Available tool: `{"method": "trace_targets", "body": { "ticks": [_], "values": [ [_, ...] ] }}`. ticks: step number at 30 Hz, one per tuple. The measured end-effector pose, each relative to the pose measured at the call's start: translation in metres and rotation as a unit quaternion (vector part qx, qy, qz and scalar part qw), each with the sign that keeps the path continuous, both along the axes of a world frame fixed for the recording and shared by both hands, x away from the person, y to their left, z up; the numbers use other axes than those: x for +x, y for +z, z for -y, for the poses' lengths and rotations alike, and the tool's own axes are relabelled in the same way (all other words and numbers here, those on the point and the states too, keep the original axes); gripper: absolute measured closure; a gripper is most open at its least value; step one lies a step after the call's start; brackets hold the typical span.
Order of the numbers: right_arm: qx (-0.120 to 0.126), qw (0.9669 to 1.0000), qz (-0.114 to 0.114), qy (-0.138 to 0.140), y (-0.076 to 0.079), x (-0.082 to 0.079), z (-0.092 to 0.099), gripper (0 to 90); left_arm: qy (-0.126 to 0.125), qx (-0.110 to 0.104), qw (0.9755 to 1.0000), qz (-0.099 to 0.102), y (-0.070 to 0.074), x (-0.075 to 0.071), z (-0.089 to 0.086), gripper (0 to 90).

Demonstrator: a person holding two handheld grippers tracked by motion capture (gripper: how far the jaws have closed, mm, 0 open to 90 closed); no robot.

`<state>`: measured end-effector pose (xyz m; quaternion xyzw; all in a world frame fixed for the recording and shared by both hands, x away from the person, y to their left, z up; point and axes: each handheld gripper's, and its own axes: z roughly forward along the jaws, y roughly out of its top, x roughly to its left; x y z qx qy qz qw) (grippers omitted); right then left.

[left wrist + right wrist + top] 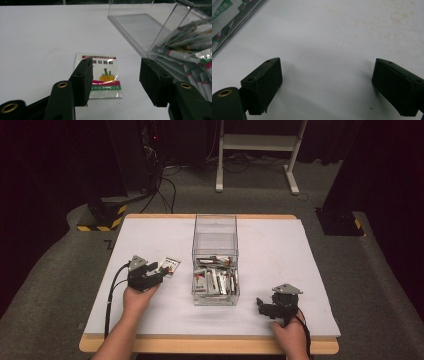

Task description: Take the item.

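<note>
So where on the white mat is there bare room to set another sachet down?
Free: the mat right of the clear box, and its far left corner. Crowded: between the left tool and the box, where a sachet lies; the box's near half holds sachets.

Printed foil sachet (101, 76) flat on table
</note>
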<state>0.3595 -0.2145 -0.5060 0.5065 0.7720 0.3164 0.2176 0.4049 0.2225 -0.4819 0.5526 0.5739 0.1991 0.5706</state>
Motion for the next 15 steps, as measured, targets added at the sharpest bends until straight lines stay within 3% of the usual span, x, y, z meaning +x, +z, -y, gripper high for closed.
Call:
{"method": "trace_targets", "body": {
  "ticks": [3,4,5,7,8,9,10,12,13,15],
  "values": [
    [0.0,1.0,0.0,0.0,0.0,0.0,0.0,9.2,-0.003,0.005,1.0,-0.005,-0.003,-0.006,-0.002,43.4],
    [0.0,1.0,0.0,0.0,0.0,0.0,0.0,9.2,-0.014,0.034,0.9992,-0.014,-0.005,-0.009,-0.008,43.1],
    [0.0,1.0,0.0,0.0,0.0,0.0,0.0,9.2,-0.018,0.043,0.9988,-0.018,-0.006,-0.011,-0.01,43.1],
    [0.0,1.0,0.0,0.0,0.0,0.0,0.0,9.2,0.019,-0.018,0.9997,-0.004,-0.006,-0.013,-0.003,43.1],
    [0.0,1.0,0.0,0.0,0.0,0.0,0.0,9.2,0.044,-0.062,0.9971,0.008,-0.005,-0.014,0.002,43.2],
    [0.0,1.0,0.0,0.0,0.0,0.0,0.0,9.2,0.063,-0.091,0.9938,0.014,-0.005,-0.015,0.005,43.2],
    [0.0,1.0,0.0,0.0,0.0,0.0,0.0,9.2,0.07,-0.106,0.9918,0.017,-0.004,-0.016,0.007,43.1],
    [0.0,1.0,0.0,0.0,0.0,0.0,0.0,9.2,0.08,-0.131,0.9878,0.027,-0.004,-0.02,0.009,43.1],
    [-0.001,1.0,0.001,0.0,0.0,0.0,0.0,9.2,0.074,-0.127,0.9888,0.025,-0.005,-0.023,0.008,43.2],
    [0.0,1.0,0.0,0.0,0.0,0.0,0.0,9.2,0.056,-0.093,0.994,0.012,-0.009,-0.029,0.003,43.7]
  ]
}}
